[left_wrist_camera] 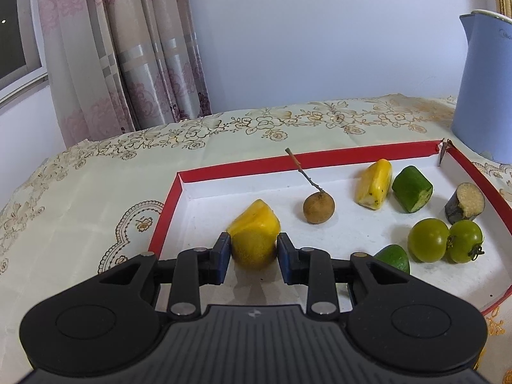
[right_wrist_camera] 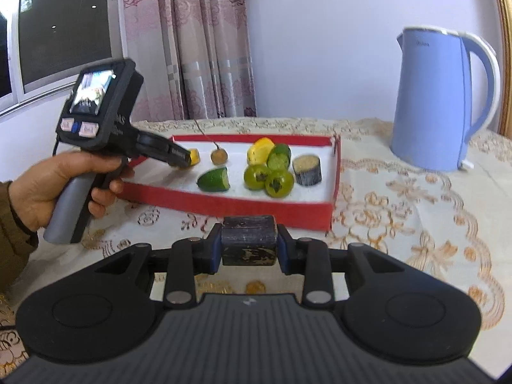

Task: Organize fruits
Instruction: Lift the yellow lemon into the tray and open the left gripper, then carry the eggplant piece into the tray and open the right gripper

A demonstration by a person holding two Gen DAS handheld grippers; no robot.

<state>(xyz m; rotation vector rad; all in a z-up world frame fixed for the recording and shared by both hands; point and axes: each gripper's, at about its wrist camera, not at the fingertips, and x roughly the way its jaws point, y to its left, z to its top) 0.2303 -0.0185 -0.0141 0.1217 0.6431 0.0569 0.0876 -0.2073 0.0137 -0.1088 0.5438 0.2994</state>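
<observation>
Two grippers are at work over a table spread with a cream floral tablecloth (right_wrist_camera: 400, 198); a blue kettle (right_wrist_camera: 438, 102) stands on it at the right, apart from the red tray (right_wrist_camera: 256, 206), whose white floor holds the fruit. From the right wrist view, a hand (right_wrist_camera: 64, 179) grips the handle of the left gripper (left_wrist_camera: 254, 251), which reaches in over the tray's left end. Its blue pads pinch a yellow fruit piece (left_wrist_camera: 254, 233) just above the tray floor near the left wall. The right gripper (right_wrist_camera: 249, 241) hangs in front of the tray's near wall, its fingers clamped on a dark cut chunk (right_wrist_camera: 249, 240), clear of the tray. Inside the tray, toward the right end, lie a second dark chunk (right_wrist_camera: 307, 169), two green tomatoes (right_wrist_camera: 268, 179) touching each other, a second yellow piece (left_wrist_camera: 374, 184) beside a green cut piece (left_wrist_camera: 412, 188), and another green piece (right_wrist_camera: 213, 180) near the front wall. Smallest is a brown longan (left_wrist_camera: 318, 208) with its stem tilted up
</observation>
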